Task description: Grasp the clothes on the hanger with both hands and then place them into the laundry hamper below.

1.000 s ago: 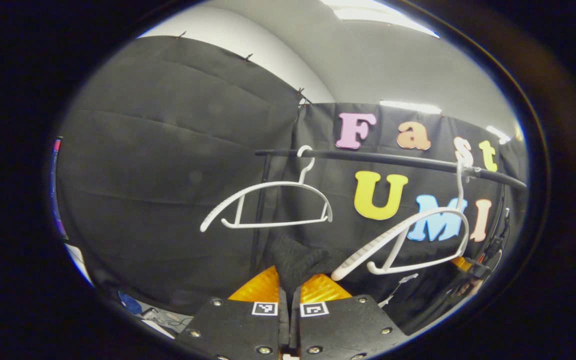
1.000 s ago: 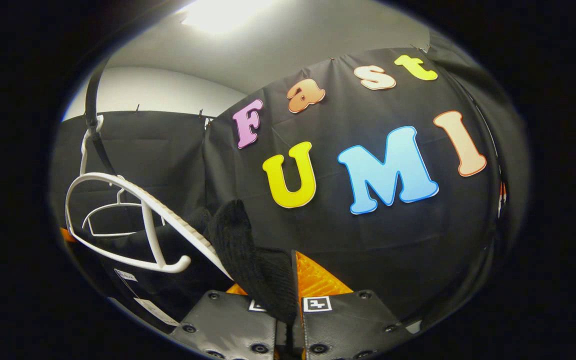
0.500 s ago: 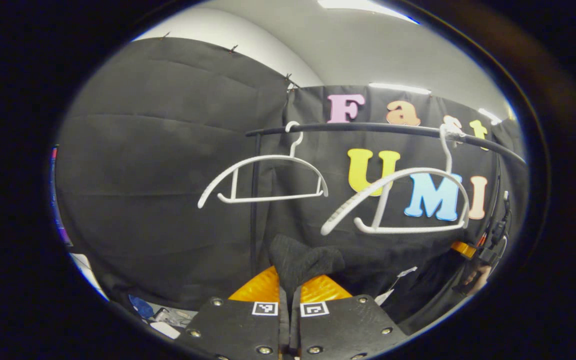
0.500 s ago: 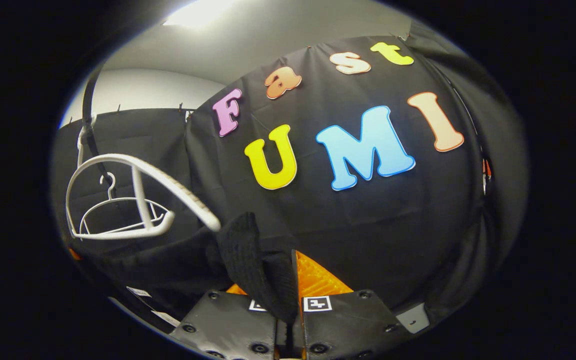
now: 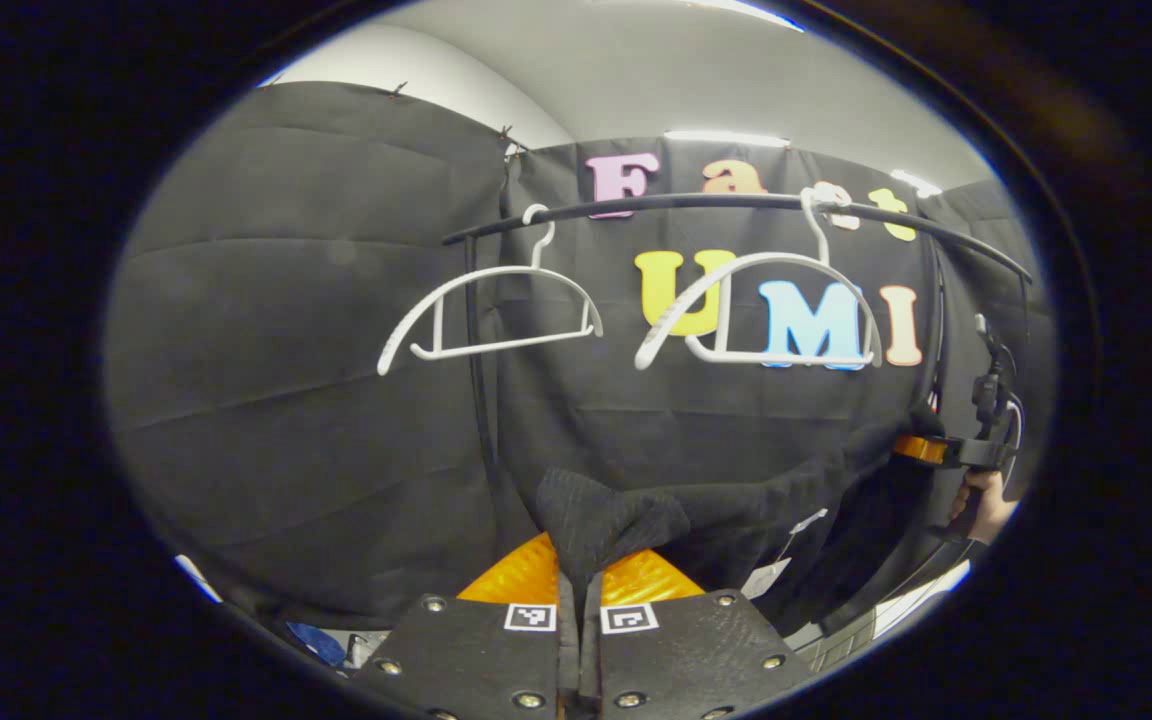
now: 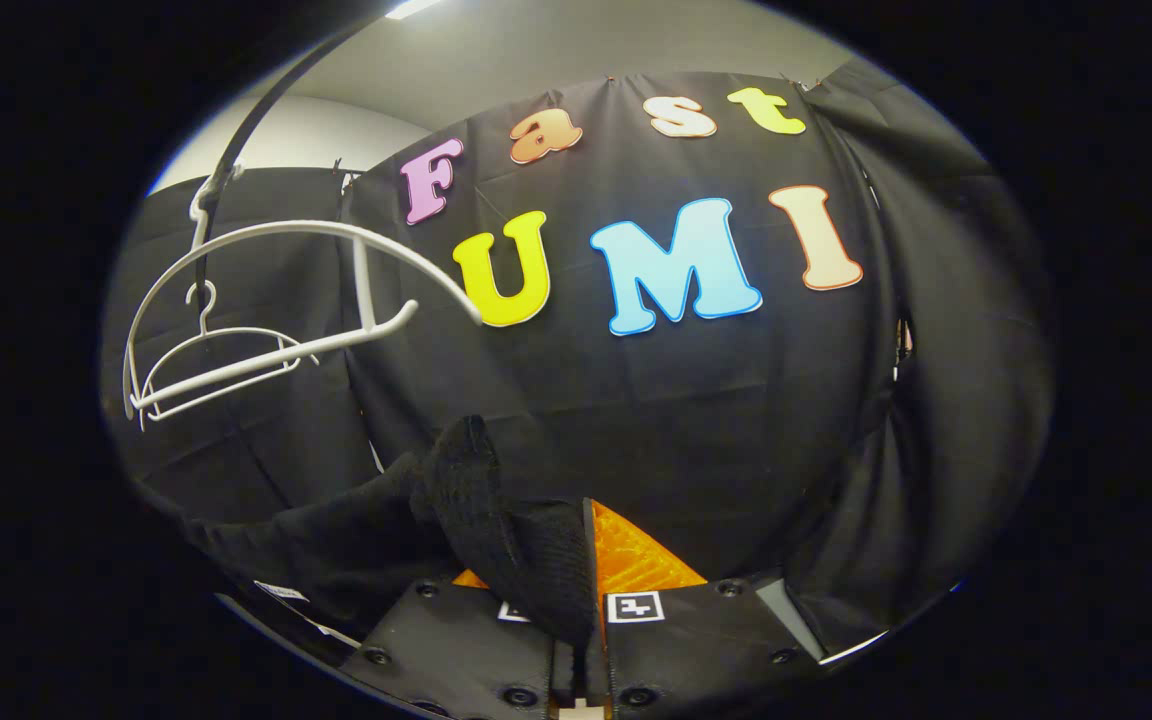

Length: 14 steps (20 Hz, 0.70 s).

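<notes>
A black knit garment stretches between my two grippers, below the rail and off the hangers. My left gripper is shut on one bunched end of it. In the right gripper view my right gripper is shut on the other end, and the cloth trails off to the left with white tags. The right gripper and the hand holding it appear at the far right of the left gripper view. Two bare white hangers hang on the black rail.
The rail's upright black post stands behind the left hanger. A white edge shows at the lower right of the left gripper view, and small items lie on the floor at lower left. Both hangers hang at the left in the right gripper view.
Both grippers have dropped lower with the garment. The hangers and rail sit higher in both views, and the near hanger, tilted before, has swung back to level, free of the cloth.
</notes>
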{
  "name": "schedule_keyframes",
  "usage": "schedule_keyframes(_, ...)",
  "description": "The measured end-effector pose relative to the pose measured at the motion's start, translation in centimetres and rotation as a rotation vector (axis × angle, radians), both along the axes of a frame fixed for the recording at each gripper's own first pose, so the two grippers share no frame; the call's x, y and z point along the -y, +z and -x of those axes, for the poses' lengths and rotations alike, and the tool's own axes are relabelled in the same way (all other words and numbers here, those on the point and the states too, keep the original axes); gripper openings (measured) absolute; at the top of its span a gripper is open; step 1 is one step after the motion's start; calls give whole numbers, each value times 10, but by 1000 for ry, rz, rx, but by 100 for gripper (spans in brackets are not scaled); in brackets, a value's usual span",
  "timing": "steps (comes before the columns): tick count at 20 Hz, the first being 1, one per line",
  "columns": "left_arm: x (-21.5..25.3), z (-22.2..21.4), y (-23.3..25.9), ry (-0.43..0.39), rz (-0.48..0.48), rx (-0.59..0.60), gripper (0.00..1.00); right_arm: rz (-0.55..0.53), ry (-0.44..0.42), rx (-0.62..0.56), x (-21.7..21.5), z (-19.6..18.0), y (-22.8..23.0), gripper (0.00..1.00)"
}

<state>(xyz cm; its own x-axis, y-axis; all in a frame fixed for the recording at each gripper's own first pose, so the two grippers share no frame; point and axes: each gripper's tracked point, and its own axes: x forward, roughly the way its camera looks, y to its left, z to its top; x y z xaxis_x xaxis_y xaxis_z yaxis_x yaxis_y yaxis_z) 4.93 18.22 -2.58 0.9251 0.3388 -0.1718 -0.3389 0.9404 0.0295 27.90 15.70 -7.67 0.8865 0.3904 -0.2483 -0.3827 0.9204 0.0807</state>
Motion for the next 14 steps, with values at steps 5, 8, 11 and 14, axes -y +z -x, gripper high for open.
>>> schedule_keyframes(5,-2,21,-18,-110,39,-27,3,80,-63,-15,27,51,-12,9)
schedule_keyframes(8,4,8,-32,-162,64,-37,3,87,-108,-41,39,77,-18,8)
schedule_keyframes(11,8,-8,-49,-203,61,-62,3,87,-137,-71,40,100,-31,9)
schedule_keyframes(14,12,-5,-76,-237,54,-110,3,89,-156,-93,39,120,-42,8)
